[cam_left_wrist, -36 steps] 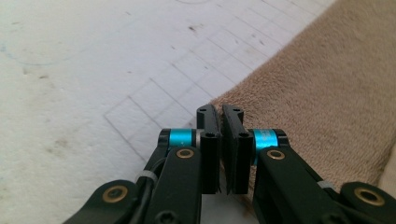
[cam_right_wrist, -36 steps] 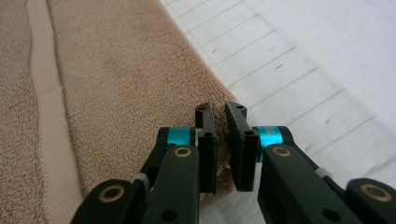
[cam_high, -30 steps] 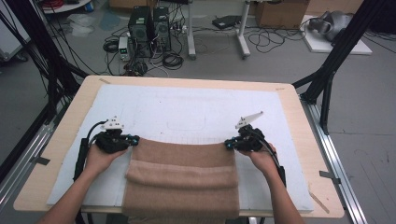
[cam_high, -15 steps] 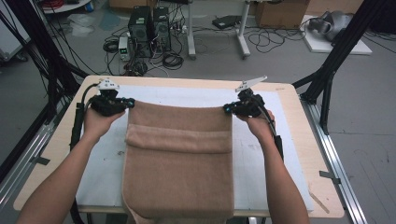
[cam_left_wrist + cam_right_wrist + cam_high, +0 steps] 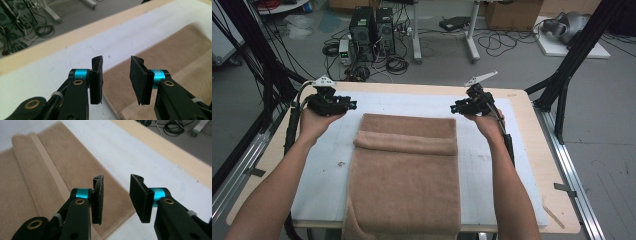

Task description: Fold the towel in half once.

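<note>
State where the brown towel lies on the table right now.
In the high view the brown towel lies flat mid-table on the white mat, between the two forearms, its near end hanging over the table's front edge.

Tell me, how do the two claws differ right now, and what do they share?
The left claw hovers off the brown towel's far left corner, the right claw off its far right corner. The left claw's grey plate lies about level; the right claw's plate tilts up. Both have just been opening: their jaws stand apart with nothing between them, and the towel lies flat on the white mat, its near end hanging over the table edge.
</note>
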A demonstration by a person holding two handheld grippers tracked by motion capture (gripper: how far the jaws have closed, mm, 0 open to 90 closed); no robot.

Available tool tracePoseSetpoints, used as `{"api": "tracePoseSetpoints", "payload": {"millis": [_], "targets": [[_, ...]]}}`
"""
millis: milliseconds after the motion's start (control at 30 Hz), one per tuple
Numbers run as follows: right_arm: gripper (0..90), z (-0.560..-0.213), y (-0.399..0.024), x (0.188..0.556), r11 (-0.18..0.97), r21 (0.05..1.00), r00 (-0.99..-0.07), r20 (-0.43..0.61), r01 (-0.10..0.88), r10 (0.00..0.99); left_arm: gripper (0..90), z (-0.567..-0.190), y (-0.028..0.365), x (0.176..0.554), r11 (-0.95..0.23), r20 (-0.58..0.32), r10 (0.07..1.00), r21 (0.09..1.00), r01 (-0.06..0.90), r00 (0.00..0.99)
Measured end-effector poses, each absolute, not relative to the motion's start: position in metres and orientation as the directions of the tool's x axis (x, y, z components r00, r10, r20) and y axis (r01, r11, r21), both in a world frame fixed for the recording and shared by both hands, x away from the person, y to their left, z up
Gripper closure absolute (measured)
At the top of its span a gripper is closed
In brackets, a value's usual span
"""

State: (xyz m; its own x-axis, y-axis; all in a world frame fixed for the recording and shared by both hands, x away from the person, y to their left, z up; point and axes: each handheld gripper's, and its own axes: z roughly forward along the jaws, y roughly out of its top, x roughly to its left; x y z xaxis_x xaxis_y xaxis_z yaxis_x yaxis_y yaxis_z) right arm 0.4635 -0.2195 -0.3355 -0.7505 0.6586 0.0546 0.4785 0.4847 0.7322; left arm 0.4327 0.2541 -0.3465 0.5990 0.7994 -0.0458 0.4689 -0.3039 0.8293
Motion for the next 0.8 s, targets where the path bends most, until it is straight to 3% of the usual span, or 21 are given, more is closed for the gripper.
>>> {"api": "tracePoseSetpoints", "payload": {"millis": [433,533,800], "targets": [[46.6,-0.367,-0.211,0.440,0.509,0.695,-0.769,0.101,0.508,0.631,56.3,-0.391,0.238,0.414,-0.343,-0.080,0.747,0.804,0.485,0.660],[47.4,-0.371,-0.211,0.433,0.488,0.740,-0.778,0.075,0.463,0.624,55.4,-0.393,0.233,0.412,-0.370,-0.068,0.737,0.792,0.486,0.673],[45.6,-0.395,-0.217,0.418,0.452,0.747,-0.766,0.118,0.487,0.632,55.1,-0.403,0.227,0.404,-0.359,-0.067,0.749,0.796,0.488,0.660]]}}
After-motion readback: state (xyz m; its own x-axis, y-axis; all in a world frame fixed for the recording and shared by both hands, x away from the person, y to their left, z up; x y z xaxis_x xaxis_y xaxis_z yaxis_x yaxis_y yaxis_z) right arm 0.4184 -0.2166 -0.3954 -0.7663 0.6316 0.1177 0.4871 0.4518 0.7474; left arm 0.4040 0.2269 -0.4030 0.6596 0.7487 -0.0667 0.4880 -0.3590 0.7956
